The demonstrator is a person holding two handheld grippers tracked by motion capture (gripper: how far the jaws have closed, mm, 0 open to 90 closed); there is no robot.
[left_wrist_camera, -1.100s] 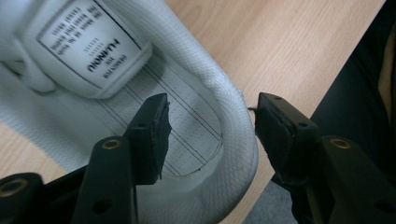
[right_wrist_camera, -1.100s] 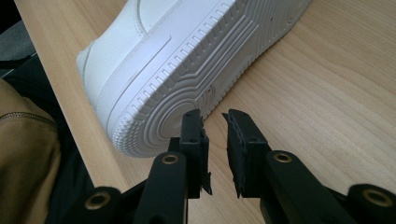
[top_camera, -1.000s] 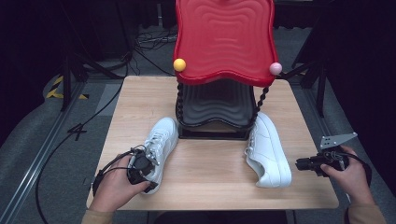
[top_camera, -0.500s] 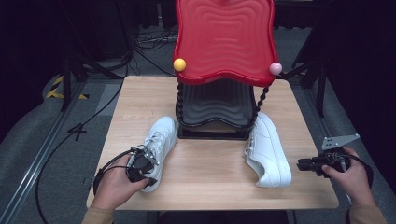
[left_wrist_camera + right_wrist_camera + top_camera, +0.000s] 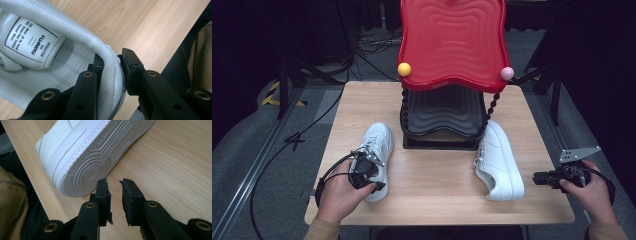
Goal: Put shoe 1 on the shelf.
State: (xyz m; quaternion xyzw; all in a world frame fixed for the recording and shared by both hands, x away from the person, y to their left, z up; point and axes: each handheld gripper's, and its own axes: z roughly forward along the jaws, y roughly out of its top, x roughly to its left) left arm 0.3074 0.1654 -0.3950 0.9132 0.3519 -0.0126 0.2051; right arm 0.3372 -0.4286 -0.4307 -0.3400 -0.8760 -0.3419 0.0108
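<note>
Two white sneakers lie on the wooden table point(image 5: 437, 202). The left shoe point(image 5: 379, 142) stands upright with its heel toward me. My left gripper point(image 5: 373, 176) sits at that heel, and its jaws have just been closing and then eased a little. In the left gripper view the padded heel collar point(image 5: 110, 62) is pinched between the pads, one inside the shoe point(image 5: 30, 45) and one outside. The right shoe point(image 5: 499, 162) lies on its side with its sole point(image 5: 92, 152) facing my right gripper point(image 5: 114, 183). The right gripper point(image 5: 538, 178) is held just off it, narrowly open, with nothing between its jaws.
A rack with a red wavy top point(image 5: 452, 40) and a black lower shelf point(image 5: 444, 112) stands at the middle back of the table, between the shoes. A yellow ball point(image 5: 404, 69) and a pink ball point(image 5: 507, 73) sit at its corners. Bare wood lies between the shoes.
In the high view both hands and both shoes stay where they were; no shift shows.
</note>
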